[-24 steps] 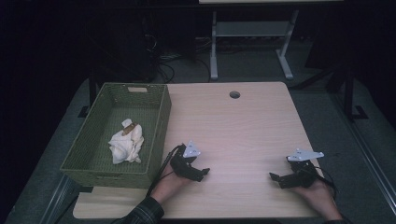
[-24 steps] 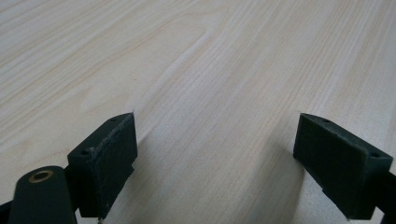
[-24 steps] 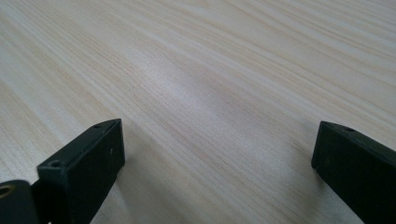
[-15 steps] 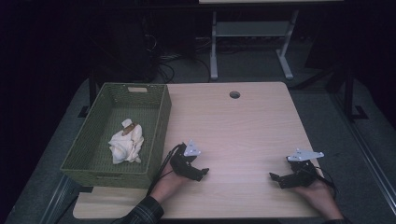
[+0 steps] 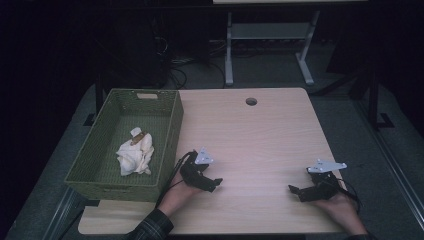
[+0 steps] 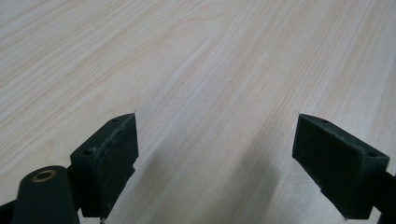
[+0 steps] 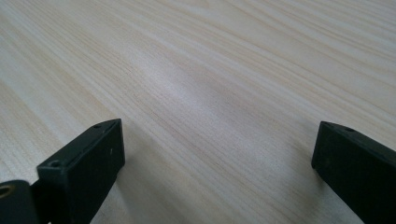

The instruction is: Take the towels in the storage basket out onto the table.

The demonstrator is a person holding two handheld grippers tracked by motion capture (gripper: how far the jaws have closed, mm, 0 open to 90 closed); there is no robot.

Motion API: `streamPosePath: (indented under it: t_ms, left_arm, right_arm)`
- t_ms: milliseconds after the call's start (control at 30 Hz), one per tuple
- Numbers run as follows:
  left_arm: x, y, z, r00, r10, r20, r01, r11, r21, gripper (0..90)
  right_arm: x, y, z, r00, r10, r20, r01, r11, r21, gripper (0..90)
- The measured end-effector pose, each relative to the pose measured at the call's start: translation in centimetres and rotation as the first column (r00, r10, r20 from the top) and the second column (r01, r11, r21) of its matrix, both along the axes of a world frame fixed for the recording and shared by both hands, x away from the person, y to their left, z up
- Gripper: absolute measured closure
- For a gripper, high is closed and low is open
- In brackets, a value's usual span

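1 table (image 5: 260, 135), 1 green basket (image 5: 172, 125), 1 white cloth (image 5: 135, 156), 2 grippers

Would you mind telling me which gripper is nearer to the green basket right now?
Left. The left gripper sits on the table just beside the green basket near its front corner, while the right gripper rests far across the table toward its opposite edge.

We see a pale wooden table (image 5: 260, 135) with fine straight grain, a green woven basket (image 5: 169, 135) at its left holding a crumpled white cloth (image 5: 134, 156) with a brown patch, and two black grippers (image 5: 215, 183) (image 5: 294, 190) topped by grey plates.
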State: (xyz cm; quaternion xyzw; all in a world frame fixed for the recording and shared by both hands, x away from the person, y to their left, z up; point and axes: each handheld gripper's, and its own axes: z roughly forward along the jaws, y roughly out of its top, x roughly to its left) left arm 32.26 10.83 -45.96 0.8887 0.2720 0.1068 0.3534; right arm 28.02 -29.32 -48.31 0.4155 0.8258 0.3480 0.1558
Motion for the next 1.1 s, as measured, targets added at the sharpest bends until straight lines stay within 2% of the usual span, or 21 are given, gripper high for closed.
streamPosePath:
  t_ms: [233, 567, 667, 1100]
  left_arm:
    - [0.0, -0.2, 0.3, 0.9999, -0.005, -0.015, 0.006, 1.0000, 0.006, 13.6]
    - [0.2, 0.1, 1.4, 0.9999, 0.010, -0.003, -0.010, 1.0000, -0.001, 13.7]
    - [0.3, 0.4, 1.7, 0.9998, 0.021, -0.005, -0.021, 0.9997, -0.015, 13.8]
    - [0.2, 0.3, 3.1, 0.9999, 0.016, 0.003, -0.016, 0.9995, -0.028, 13.8]
  right_arm:
    - [0.0, 0.0, 0.0, 1.0000, 0.001, 0.000, -0.001, 1.000, 0.000, 2.2]
    - [0.0, 0.0, 0.0, 1.0000, 0.000, 0.000, 0.000, 1.000, 0.000, 2.2]
    - [0.0, 0.0, 0.0, 1.0000, 0.000, 0.000, 0.000, 1.000, 0.000, 2.1]
    - [0.0, 0.0, 0.0, 1.0000, 0.000, 0.000, 0.000, 1.000, 0.000, 2.2]
